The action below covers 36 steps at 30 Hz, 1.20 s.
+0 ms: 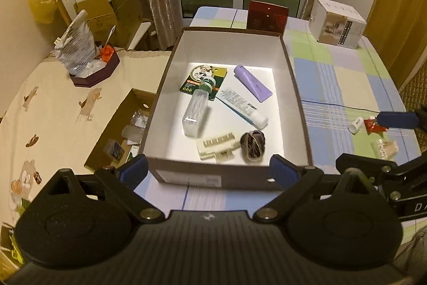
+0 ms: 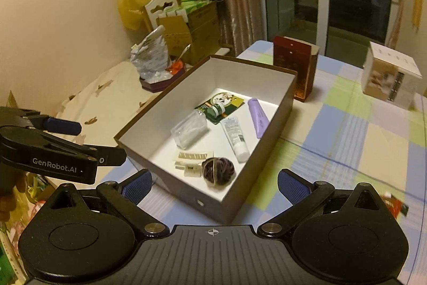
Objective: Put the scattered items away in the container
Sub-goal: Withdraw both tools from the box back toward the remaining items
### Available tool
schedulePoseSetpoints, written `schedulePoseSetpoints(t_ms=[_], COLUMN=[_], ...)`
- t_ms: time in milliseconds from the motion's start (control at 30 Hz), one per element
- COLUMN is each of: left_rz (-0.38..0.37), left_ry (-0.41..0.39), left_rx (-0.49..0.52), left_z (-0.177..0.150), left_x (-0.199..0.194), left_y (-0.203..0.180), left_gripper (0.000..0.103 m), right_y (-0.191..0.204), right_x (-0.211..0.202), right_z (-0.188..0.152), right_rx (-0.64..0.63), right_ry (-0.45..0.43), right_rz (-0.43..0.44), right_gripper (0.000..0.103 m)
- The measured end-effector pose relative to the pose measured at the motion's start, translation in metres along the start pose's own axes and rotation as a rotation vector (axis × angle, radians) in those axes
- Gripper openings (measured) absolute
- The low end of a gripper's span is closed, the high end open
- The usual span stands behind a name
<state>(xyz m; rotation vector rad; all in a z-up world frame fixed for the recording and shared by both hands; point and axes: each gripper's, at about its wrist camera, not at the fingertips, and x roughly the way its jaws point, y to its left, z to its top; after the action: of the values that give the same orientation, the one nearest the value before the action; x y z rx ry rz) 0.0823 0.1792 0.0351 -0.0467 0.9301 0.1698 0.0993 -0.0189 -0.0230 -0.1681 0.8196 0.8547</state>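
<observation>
Okay, quick pass:
Left gripper [image 1: 208, 172]: fingers spread wide, nothing between them, hovering at the near wall of the box.
Right gripper [image 2: 214, 186]: fingers spread wide, holding nothing, over the near corner of the box.
Box [image 1: 170, 66]: brown outside, white inside, lid off, sits on the bench [image 1: 333, 76] with the checked cloth.
In the box: clear bottle [image 1: 196, 108] with green cap lying on its side, cap end resting on a green card [image 1: 205, 76]; white tube [image 1: 241, 104] lying flat next to the bottle; purple case [image 1: 253, 83] at the far right side; cream clip [image 1: 216, 147] near the front wall; dark hair tie ball [image 1: 253, 144] just beside the clip.
Still outside the box: small white bottle [image 1: 356, 124] touching a red packet [image 1: 375, 125], and a clear bag of small pale bits [image 1: 385, 148], all on the cloth right of the box, well apart from it.
Other bench stuff: dark red box [image 1: 267, 15] standing behind the box; white carton [image 1: 336, 22] at the far right.
Left of the bench: open cardboard box [image 1: 117, 132] with odds and ends, lower down.
</observation>
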Motion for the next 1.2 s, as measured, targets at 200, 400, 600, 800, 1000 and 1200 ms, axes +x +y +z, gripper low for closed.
schedulePoseSetpoints(t_ms=[200, 400, 600, 800, 1000, 1200], left_rz=[-0.008, 0.005, -0.012, -0.021, -0.027, -0.036], left_ry=[-0.005, -0.024, -0.034, -0.032, -0.032, -0.026], left_rx=[-0.044, -0.049, -0.061, -0.037, -0.008, 0.012], left_z=[-0.026, -0.045, -0.060, -0.067, -0.072, -0.075], left_x=[-0.023, -0.040, -0.054, -0.061, -0.065, -0.064], left_y=[-0.010, -0.024, -0.038, -0.053, -0.069, -0.081], left_gripper=[0.097, 0.097, 0.097, 0.098, 0.098, 0.098], right_y=[0.004, 0.007, 0.000, -0.004, -0.010, -0.021], right_x=[-0.028, -0.049, -0.065, -0.080, -0.092, -0.100], right_z=[-0.023, -0.044, -0.061, -0.073, -0.087, -0.096], right_rx=[0.047, 0.040, 0.076, 0.086, 0.079, 0.110], right_ry=[-0.010, -0.016, -0.020, -0.027, -0.025, -0.025], right_rz=[-0.028, -0.086, -0.110, -0.127, -0.163, -0.188], right_gripper=[0.103, 0.103, 0.103, 0.103, 0.103, 0.103])
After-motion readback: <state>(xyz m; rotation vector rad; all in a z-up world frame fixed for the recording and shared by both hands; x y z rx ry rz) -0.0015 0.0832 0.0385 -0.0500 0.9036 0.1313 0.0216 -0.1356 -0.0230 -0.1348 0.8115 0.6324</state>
